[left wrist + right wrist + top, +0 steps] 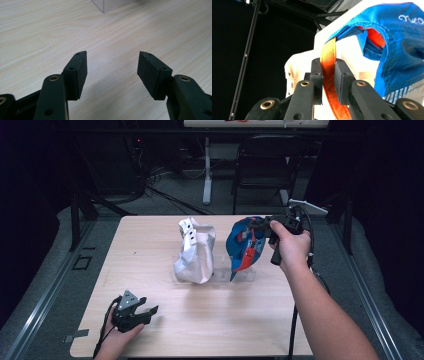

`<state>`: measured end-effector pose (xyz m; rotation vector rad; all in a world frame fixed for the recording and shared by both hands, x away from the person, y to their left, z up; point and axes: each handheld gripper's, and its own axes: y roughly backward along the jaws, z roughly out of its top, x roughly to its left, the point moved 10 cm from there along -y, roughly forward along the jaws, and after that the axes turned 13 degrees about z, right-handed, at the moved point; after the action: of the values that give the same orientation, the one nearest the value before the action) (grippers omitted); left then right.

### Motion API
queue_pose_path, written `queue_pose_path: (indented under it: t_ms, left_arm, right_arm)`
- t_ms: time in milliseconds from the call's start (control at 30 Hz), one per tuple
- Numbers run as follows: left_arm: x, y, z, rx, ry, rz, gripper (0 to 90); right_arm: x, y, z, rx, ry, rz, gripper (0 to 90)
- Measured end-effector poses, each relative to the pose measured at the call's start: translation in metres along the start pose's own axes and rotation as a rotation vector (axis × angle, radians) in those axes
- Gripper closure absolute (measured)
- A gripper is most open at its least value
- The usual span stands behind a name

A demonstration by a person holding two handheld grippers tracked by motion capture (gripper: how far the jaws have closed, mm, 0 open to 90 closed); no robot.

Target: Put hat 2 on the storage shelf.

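1. Nearest the high camera, the left gripper (150, 311) sat low at the near left of the table (150, 250), held in the left hand (117, 335), jaws apart with nothing between them
2. Its own view looked along those spread pads (81, 72) at bare wood, with the corner of a clear stand (110, 5) at the top edge
3. Over at the far right, the right hand (292, 247) held the right gripper (260, 225) up at the blue cap (245, 245)
4. That cap sat on the right side of the clear stand (245, 275), beside a white cap (195, 252) on the stand's left
5. Right gripper's own view: jaws clamped on the orange strap (328, 75) of the blue cap (397, 50), pads pressing both faces of it
6. White cap and blue cap stood close together at mid-table, well apart from the left gripper
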<state>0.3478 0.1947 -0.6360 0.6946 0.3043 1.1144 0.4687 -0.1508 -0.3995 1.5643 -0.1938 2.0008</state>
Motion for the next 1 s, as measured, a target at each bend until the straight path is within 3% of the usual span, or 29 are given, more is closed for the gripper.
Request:
queue_pose_path:
  t_ms: [433,1000]
  left_arm:
    - [0.000,0.002,-0.001,0.001,0.004,0.001,41.5]
    - [0.000,0.000,0.000,-0.006,0.008,0.006,41.6]
  right_arm:
    - [-0.023,-0.006,-0.011,0.030,-0.023,-0.017,78.4]
    - [-0.029,-0.002,-0.014,0.046,-0.021,-0.025,76.8]
